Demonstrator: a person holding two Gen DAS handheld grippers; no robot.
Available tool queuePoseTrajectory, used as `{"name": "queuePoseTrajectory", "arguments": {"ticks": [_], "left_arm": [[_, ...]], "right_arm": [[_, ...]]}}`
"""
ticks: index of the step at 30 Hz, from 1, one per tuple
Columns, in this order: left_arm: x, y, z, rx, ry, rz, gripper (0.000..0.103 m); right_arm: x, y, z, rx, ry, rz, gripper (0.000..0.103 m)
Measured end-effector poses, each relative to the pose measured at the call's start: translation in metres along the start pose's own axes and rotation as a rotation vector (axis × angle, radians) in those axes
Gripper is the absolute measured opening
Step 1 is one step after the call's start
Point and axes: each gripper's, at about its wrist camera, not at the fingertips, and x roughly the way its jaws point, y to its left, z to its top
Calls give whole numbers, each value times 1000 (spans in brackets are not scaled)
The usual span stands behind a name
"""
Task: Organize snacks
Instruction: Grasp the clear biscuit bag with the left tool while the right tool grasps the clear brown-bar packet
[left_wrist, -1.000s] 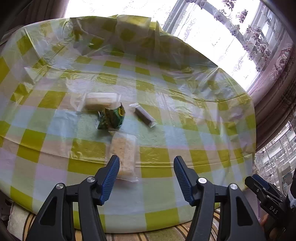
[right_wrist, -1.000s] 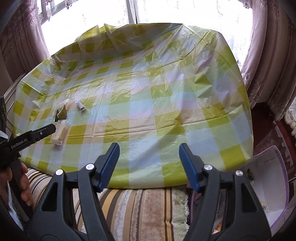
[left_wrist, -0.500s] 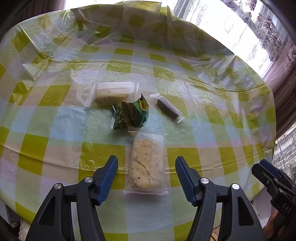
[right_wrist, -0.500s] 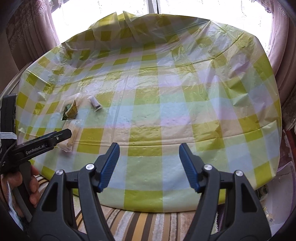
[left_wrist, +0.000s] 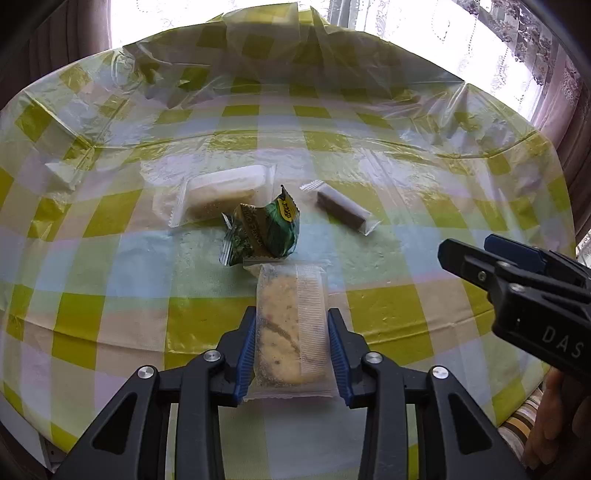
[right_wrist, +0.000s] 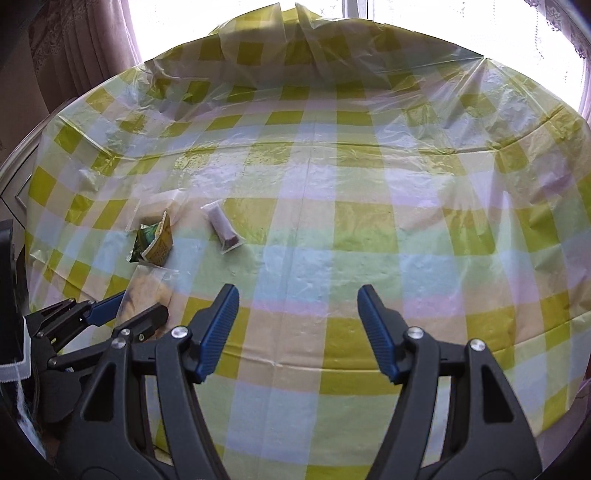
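My left gripper (left_wrist: 291, 317) is shut on a clear-wrapped yellow biscuit packet (left_wrist: 290, 325) lying on the checked tablecloth (left_wrist: 388, 306). Beyond it lie a crumpled green snack pack (left_wrist: 264, 232), a clear-wrapped pale cake bar (left_wrist: 218, 192) and a small brown bar in clear wrap (left_wrist: 343, 208). My right gripper (right_wrist: 297, 306) is open and empty over bare cloth, to the right of the snacks. In the right wrist view the green pack (right_wrist: 155, 240), the brown bar (right_wrist: 223, 229) and the held biscuit packet (right_wrist: 146, 291) lie at the left, with the left gripper (right_wrist: 122, 314) on the packet.
The table is covered by a yellow, blue and white checked plastic cloth (right_wrist: 369, 229), crumpled up at the far edge. Bright windows and curtains (left_wrist: 569, 92) stand behind. A striped cushion (left_wrist: 524, 424) shows below the table's near edge.
My left gripper moved forward and closed its fingers on the biscuit packet. My right gripper moved forward over the table and stayed open.
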Motion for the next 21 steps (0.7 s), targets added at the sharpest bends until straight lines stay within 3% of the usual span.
{"name": "queuePoseTrajectory", "arguments": {"ticks": [14,21], "left_arm": [[-7,28,-5,-134,-43,-35,37],[-8,33,-6,-161,-50,-48,37]], "right_arm": [[60,56,30,-138,35,15,69],[76,67,38,-160,36,13,53]]}}
